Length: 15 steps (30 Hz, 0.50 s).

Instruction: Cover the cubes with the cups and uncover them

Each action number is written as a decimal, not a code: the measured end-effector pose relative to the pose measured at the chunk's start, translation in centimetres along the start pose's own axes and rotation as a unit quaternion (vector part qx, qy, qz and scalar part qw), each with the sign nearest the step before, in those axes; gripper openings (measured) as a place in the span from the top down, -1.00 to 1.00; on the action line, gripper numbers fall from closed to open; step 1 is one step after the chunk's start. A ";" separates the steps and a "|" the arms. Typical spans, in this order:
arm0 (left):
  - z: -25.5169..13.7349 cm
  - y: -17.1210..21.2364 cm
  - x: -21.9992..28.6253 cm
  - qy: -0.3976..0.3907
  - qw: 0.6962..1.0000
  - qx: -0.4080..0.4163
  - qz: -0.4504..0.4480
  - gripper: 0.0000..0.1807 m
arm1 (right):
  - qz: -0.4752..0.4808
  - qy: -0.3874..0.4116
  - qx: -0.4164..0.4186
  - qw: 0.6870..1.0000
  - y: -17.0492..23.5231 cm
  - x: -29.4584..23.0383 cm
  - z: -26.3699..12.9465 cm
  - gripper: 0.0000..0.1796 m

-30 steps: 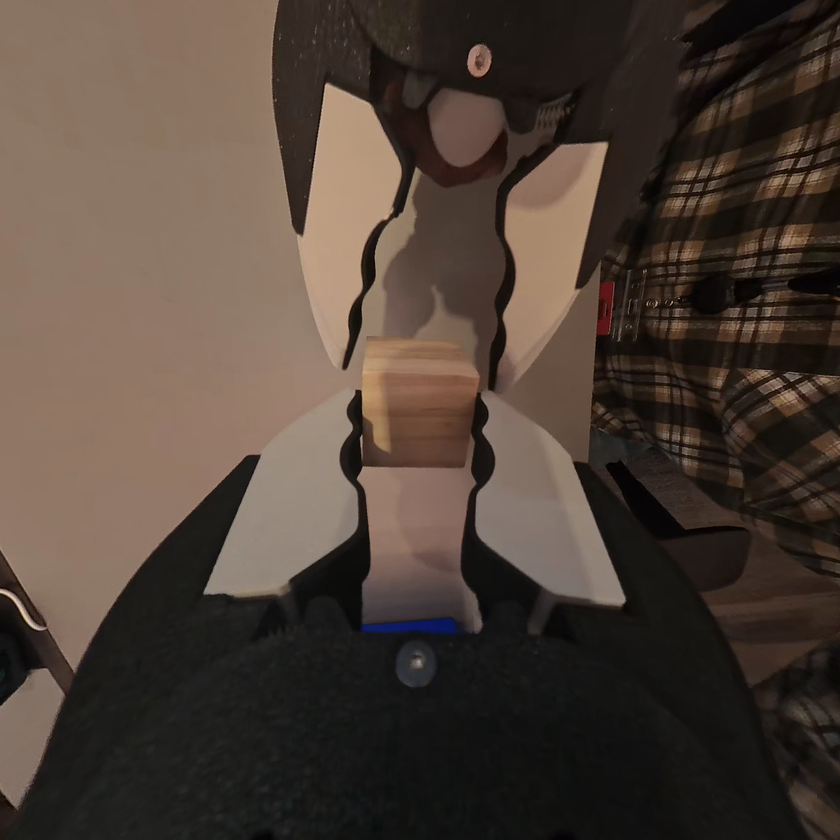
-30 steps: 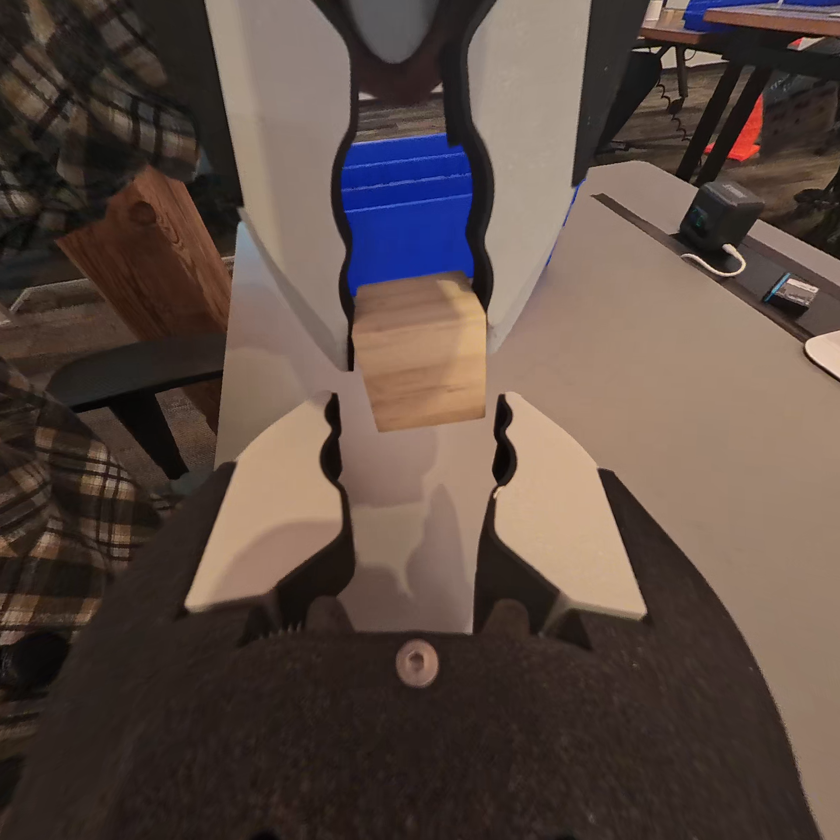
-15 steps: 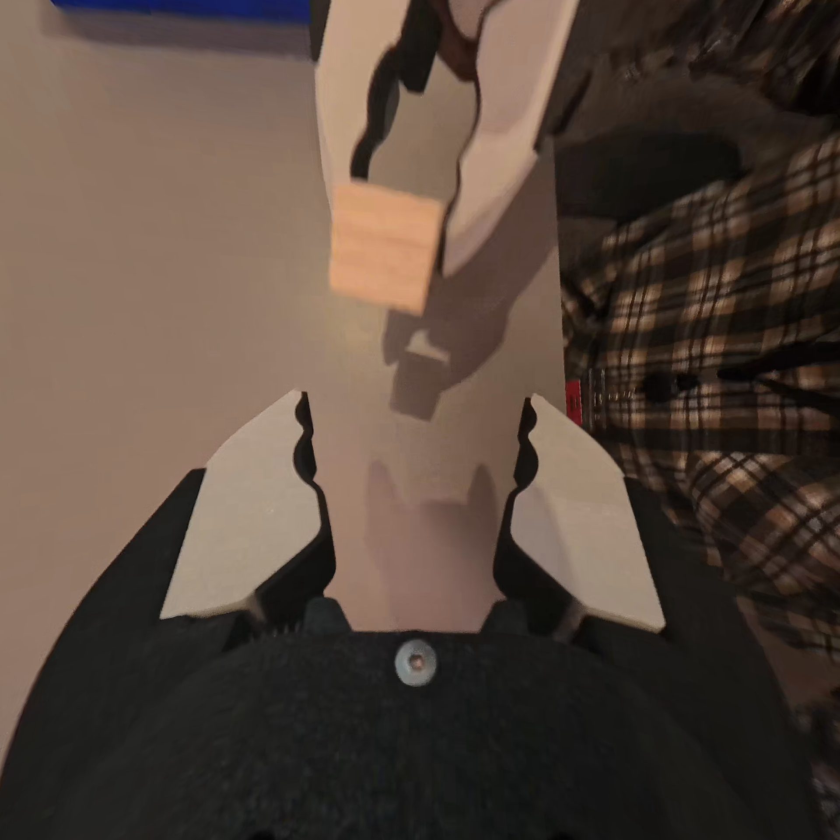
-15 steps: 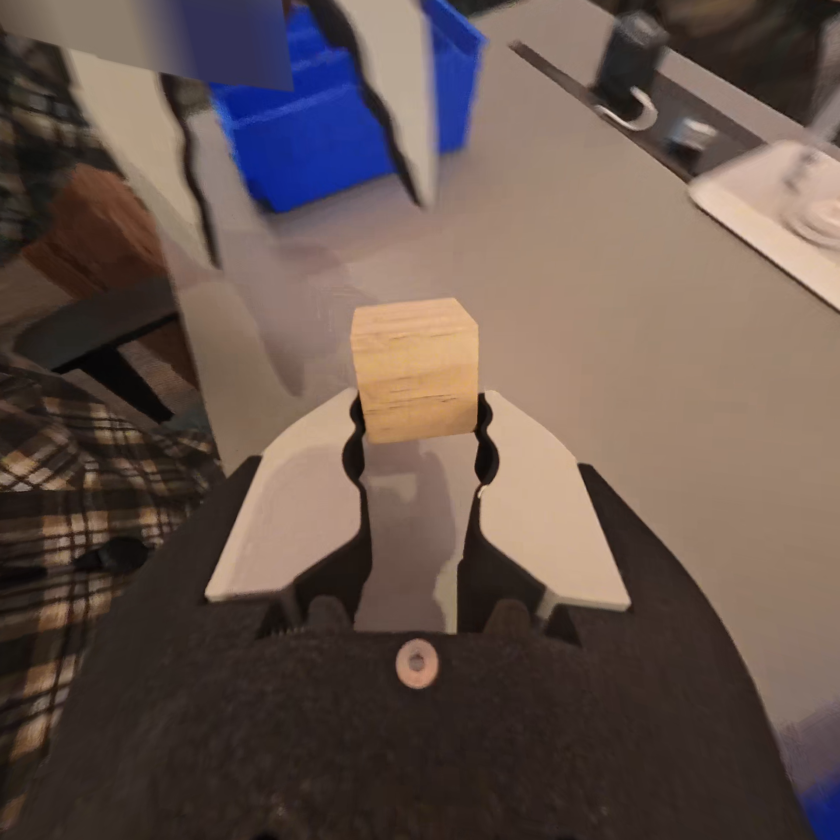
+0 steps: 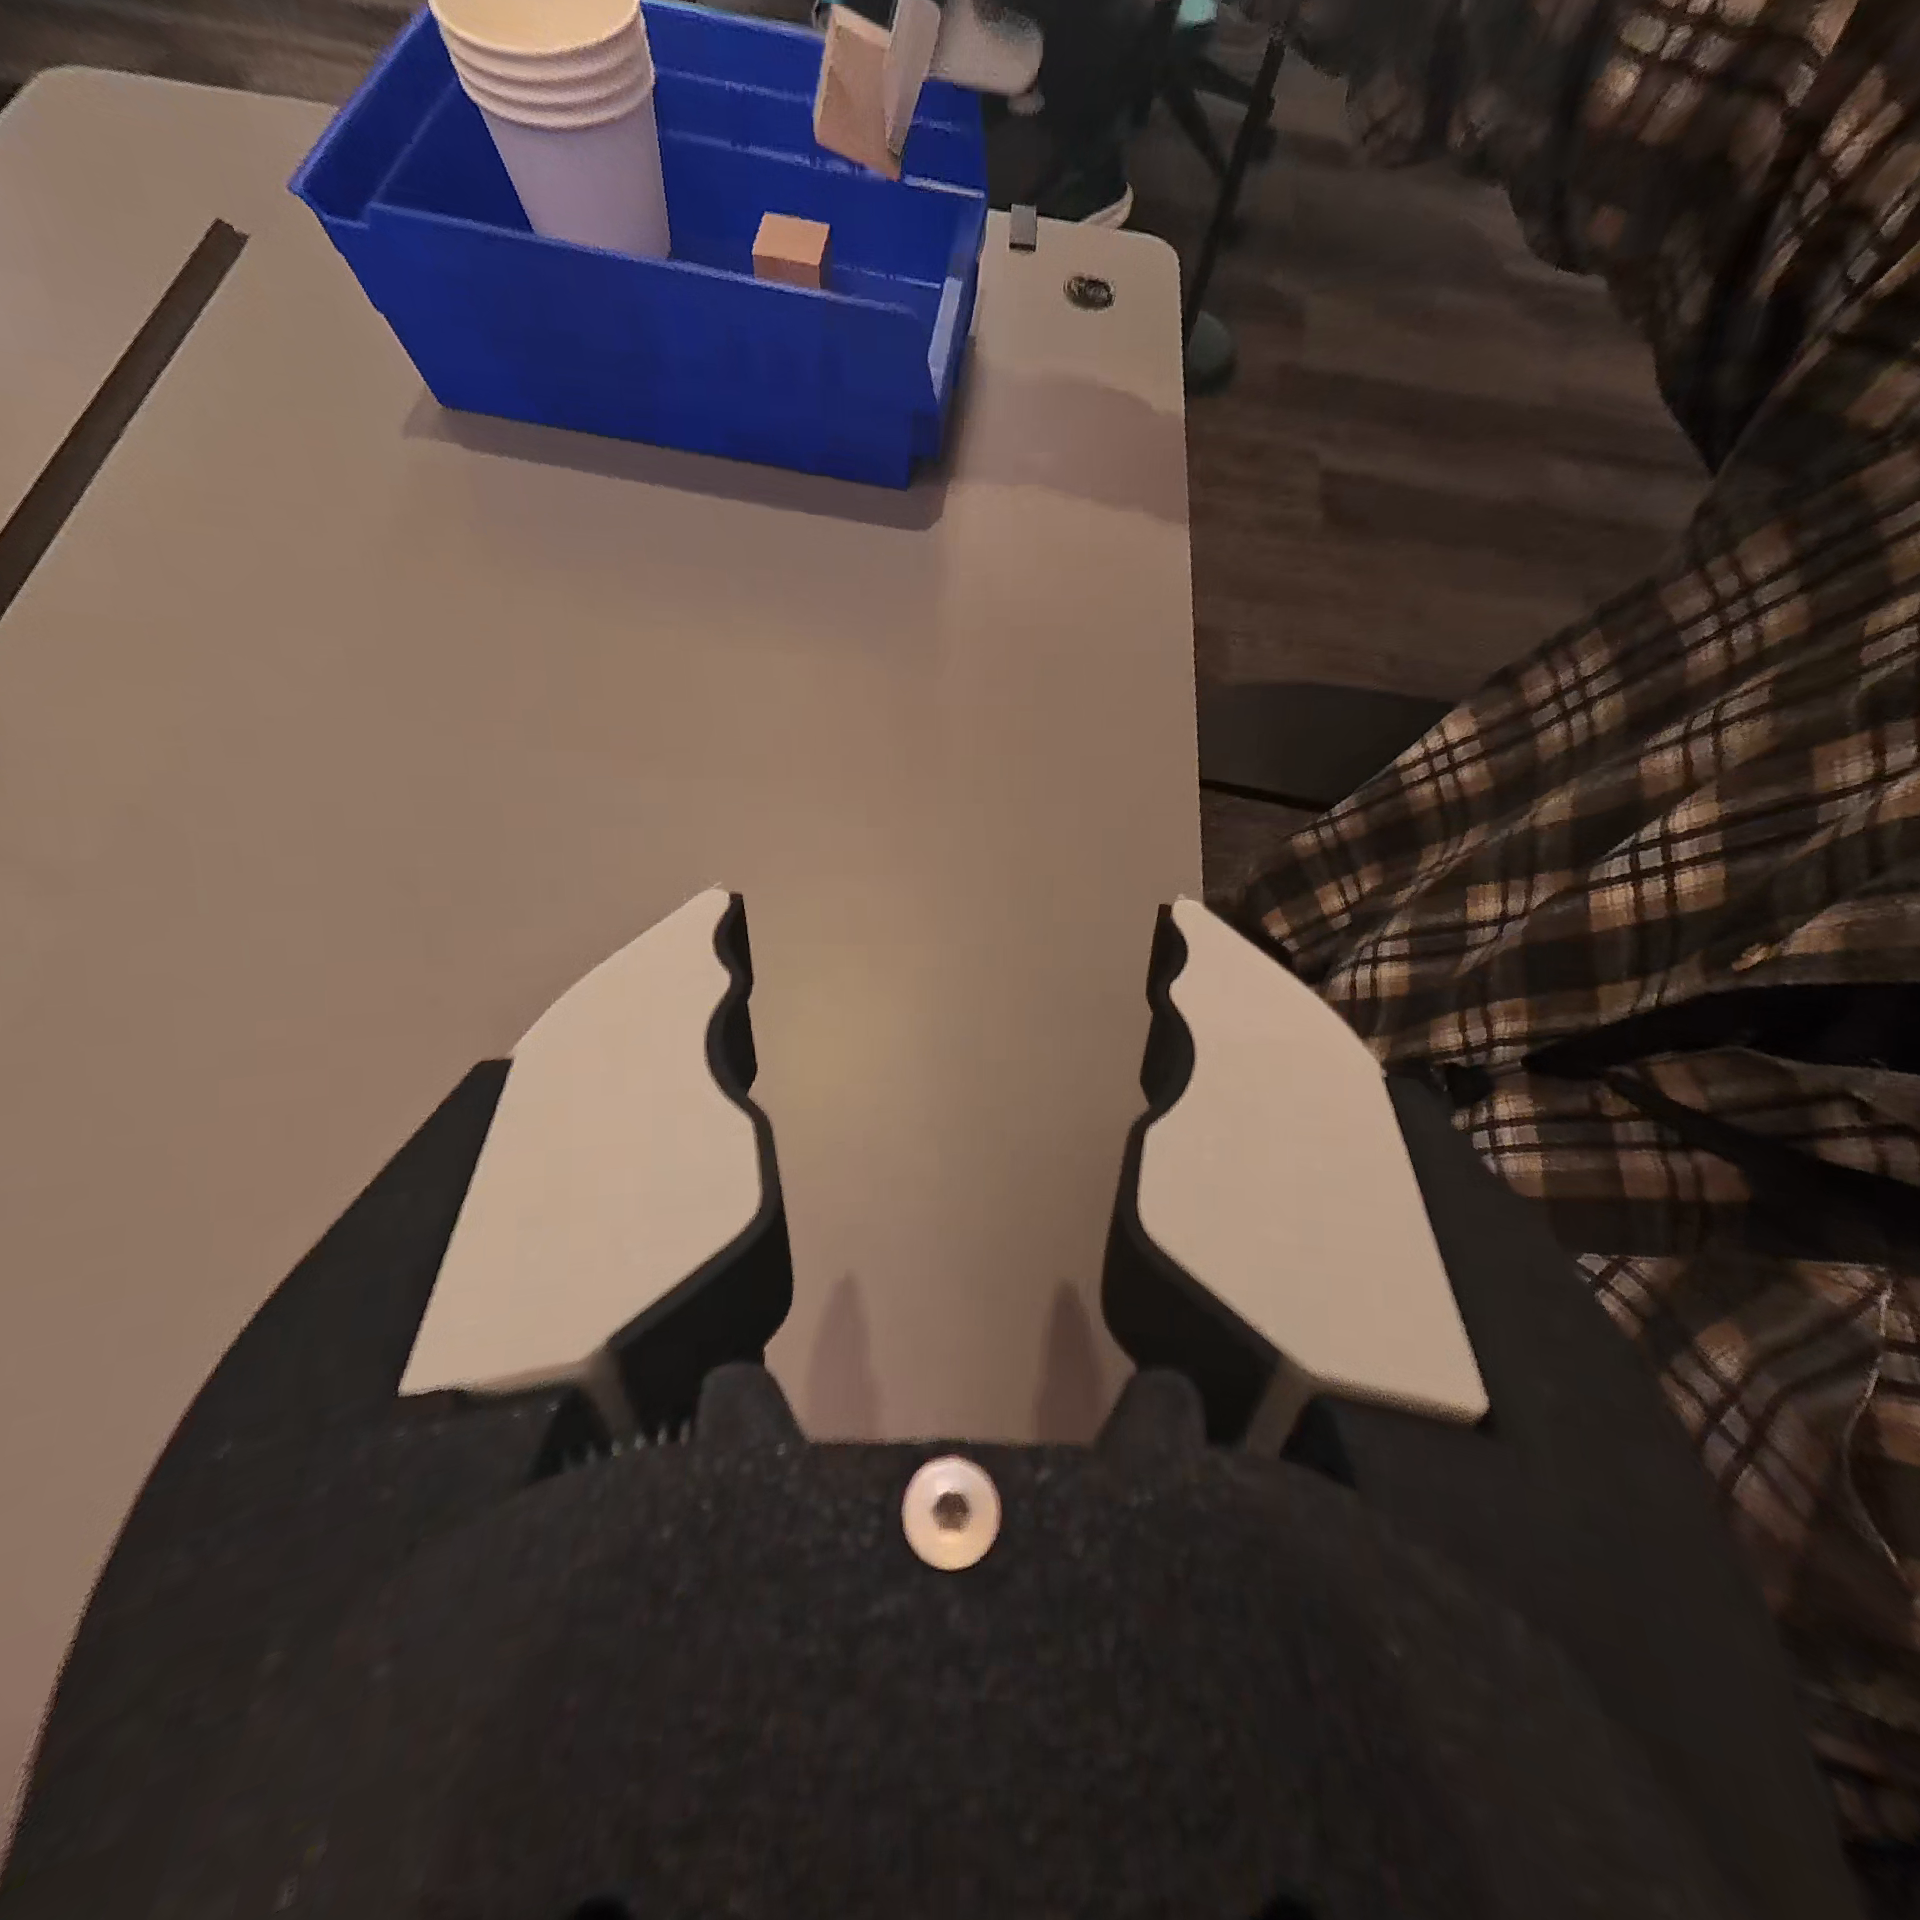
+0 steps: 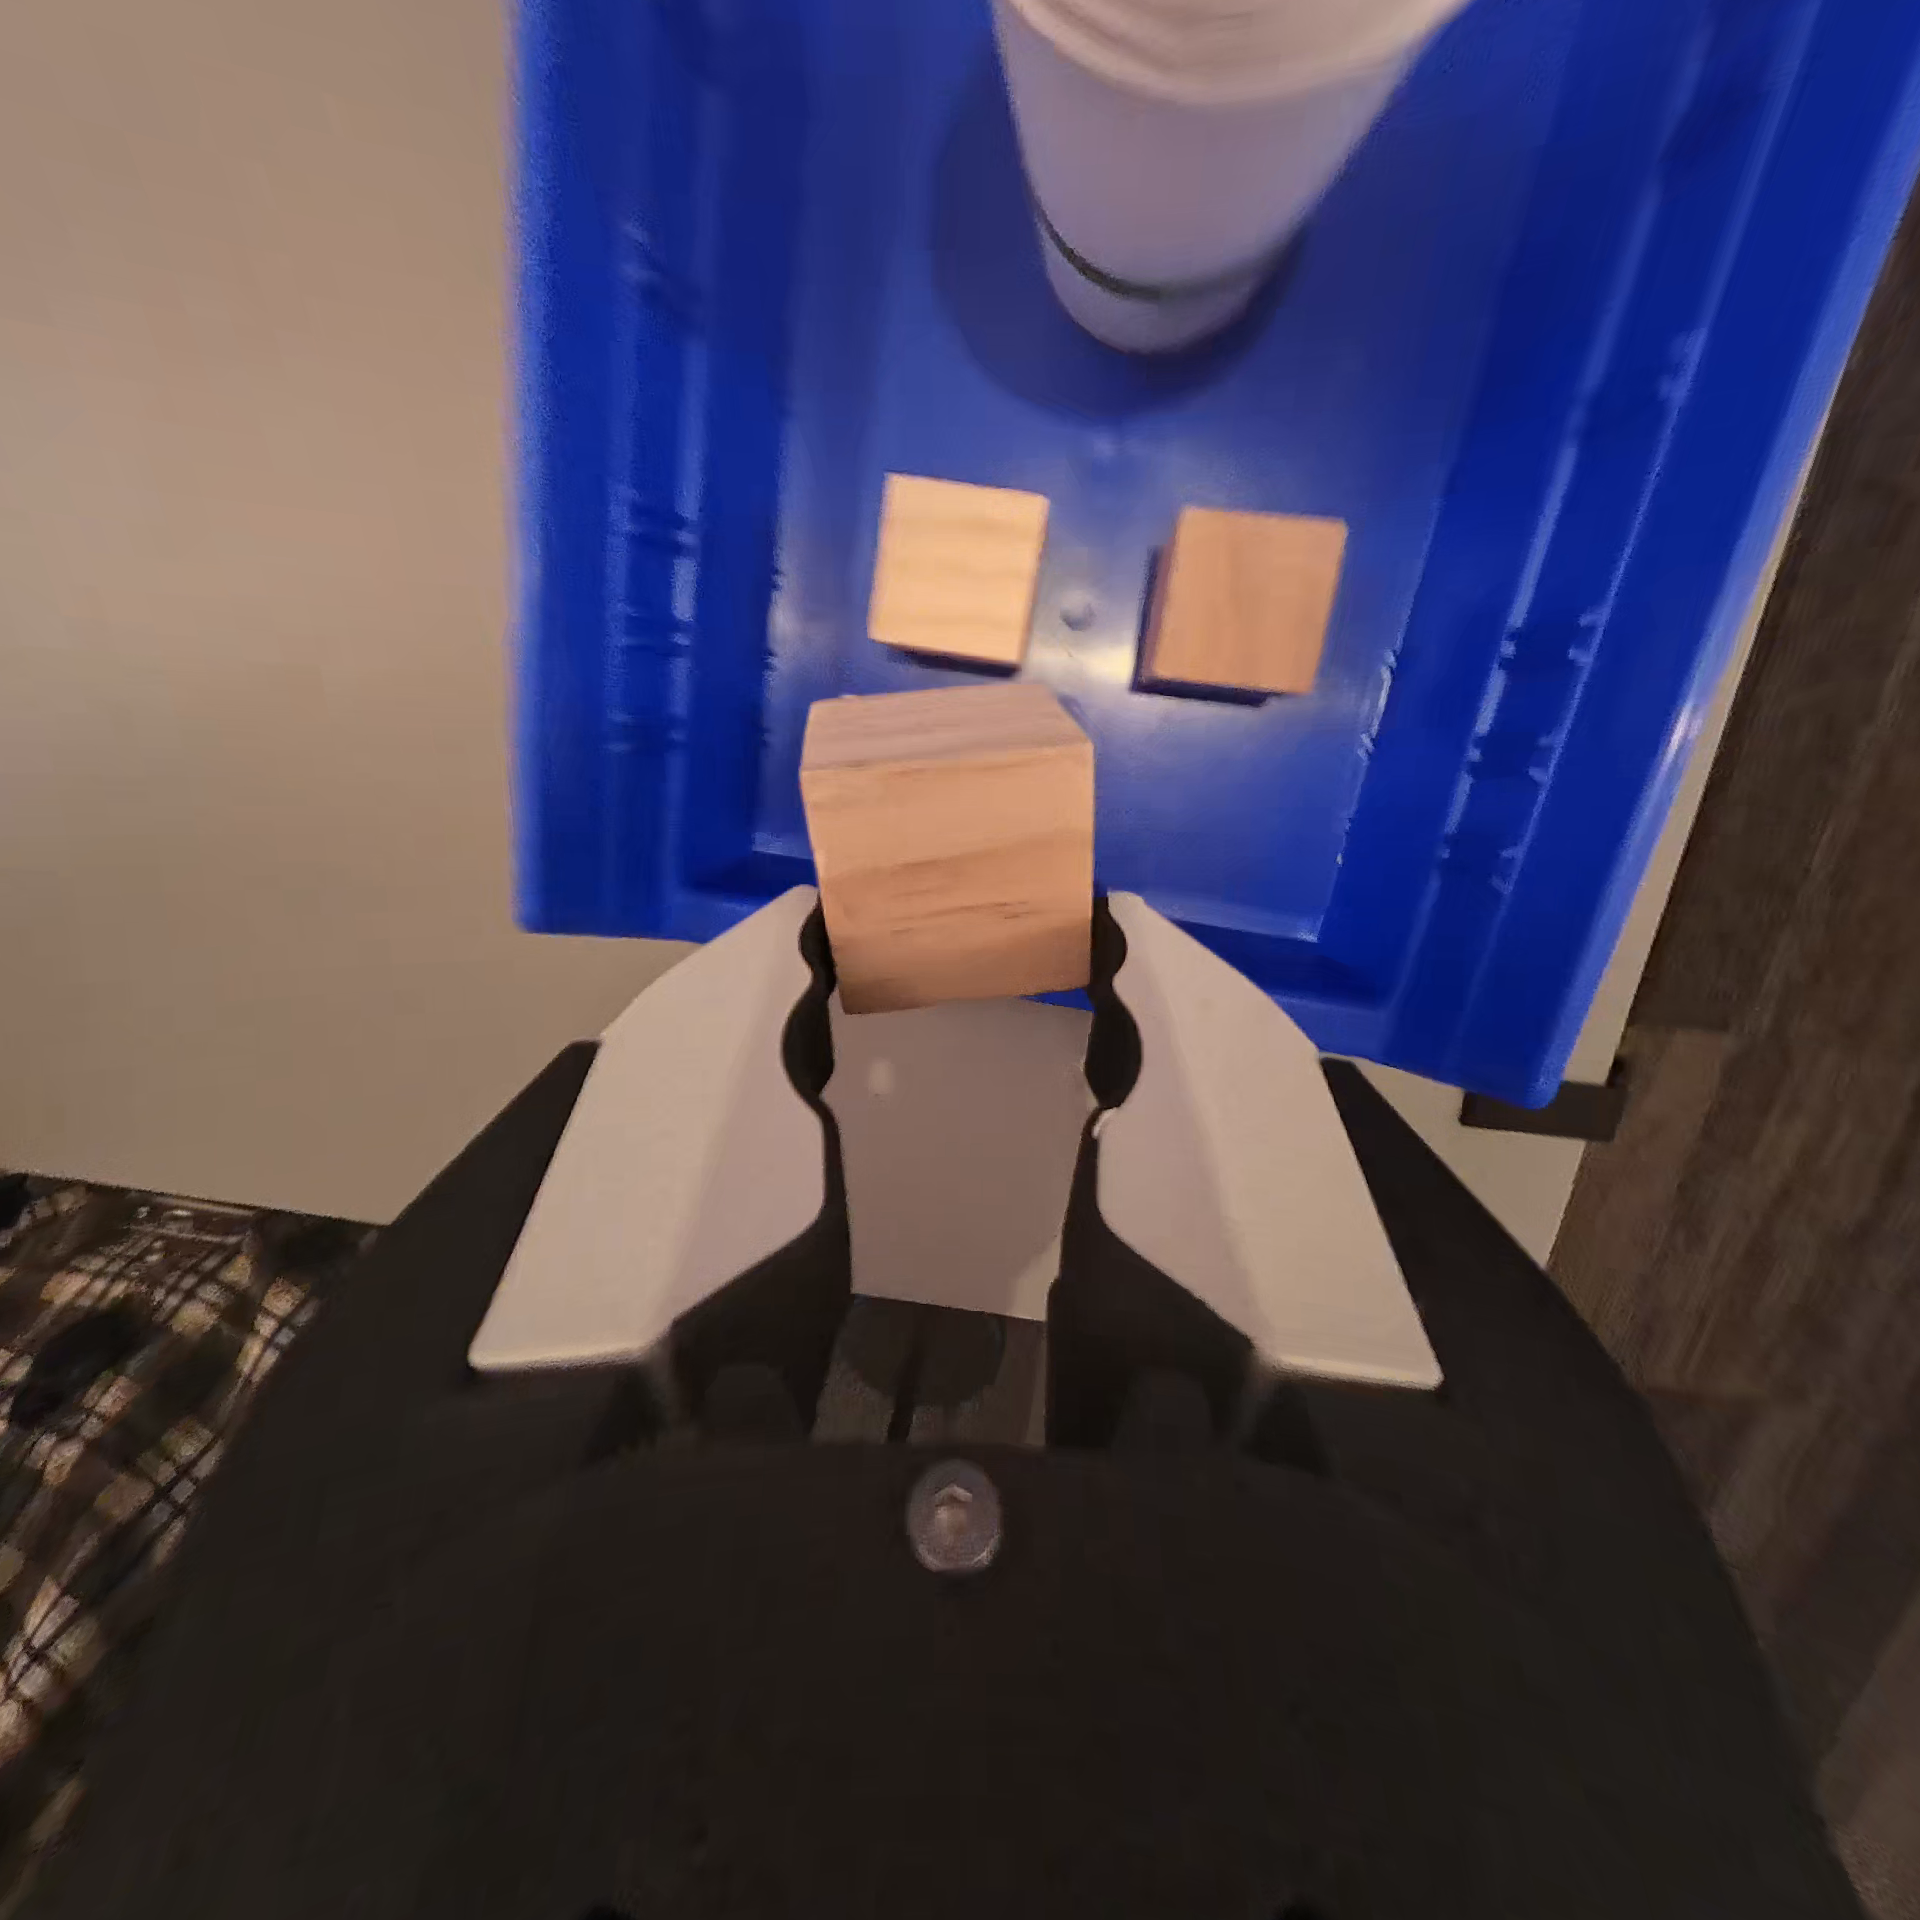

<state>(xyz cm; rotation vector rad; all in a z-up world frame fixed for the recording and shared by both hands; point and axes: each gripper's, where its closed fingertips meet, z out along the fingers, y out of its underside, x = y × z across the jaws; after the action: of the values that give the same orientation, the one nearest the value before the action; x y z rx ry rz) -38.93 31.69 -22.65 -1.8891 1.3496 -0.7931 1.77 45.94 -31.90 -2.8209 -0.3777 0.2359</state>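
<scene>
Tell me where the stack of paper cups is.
The stack of paper cups stands upright in the blue bin, at its far-left end in the left wrist view, beyond two loose cubes.

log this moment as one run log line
left gripper: open, empty, over table | right gripper: shut on wooden cube, above blue bin | bin: two cubes, cup stack

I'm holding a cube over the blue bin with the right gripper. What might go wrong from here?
1. The held cube sits only at the tips of the right gripper, so it may slip or twist.
2. Released here, it may land on the two cubes lying in the blue bin and bounce.
3. The stack of cups stands close beyond them; pushing further in could knock it.
</scene>
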 end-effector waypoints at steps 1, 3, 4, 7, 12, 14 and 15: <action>0.0 0.3 0.1 -0.003 1.000 -0.008 0.001 0.19 | 0.012 0.003 -0.014 1.000 0.5 0.8 0.9 0.49; 0.0 0.6 0.2 -0.013 1.000 -0.020 0.002 0.18 | 0.032 0.012 -0.041 0.999 1.2 2.0 2.5 0.49; -0.1 0.7 0.3 -0.016 1.000 -0.023 0.003 0.18 | 0.037 0.018 -0.053 0.998 1.6 2.5 3.2 0.49; -0.6 1.0 0.3 -0.024 0.999 -0.025 -0.001 0.17 | 0.046 0.036 -0.081 0.995 2.2 3.6 4.6 0.49; -1.4 1.1 -0.1 -0.032 0.999 -0.009 -0.020 0.17 | 0.058 0.059 -0.112 0.990 2.8 4.8 6.1 0.49; -1.5 1.3 -0.1 -0.033 0.999 -0.008 -0.025 0.17 | 0.064 0.061 -0.122 0.989 3.0 5.1 6.7 0.49; -1.5 1.4 -0.1 -0.034 0.999 -0.009 -0.025 0.17 | 0.066 0.058 -0.126 0.988 3.0 5.1 6.9 0.49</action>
<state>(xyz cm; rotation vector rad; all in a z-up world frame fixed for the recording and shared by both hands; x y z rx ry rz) -40.93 31.22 -22.89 -1.9527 1.2769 -0.7379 6.00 46.34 -39.96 -3.0956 -0.2081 0.0521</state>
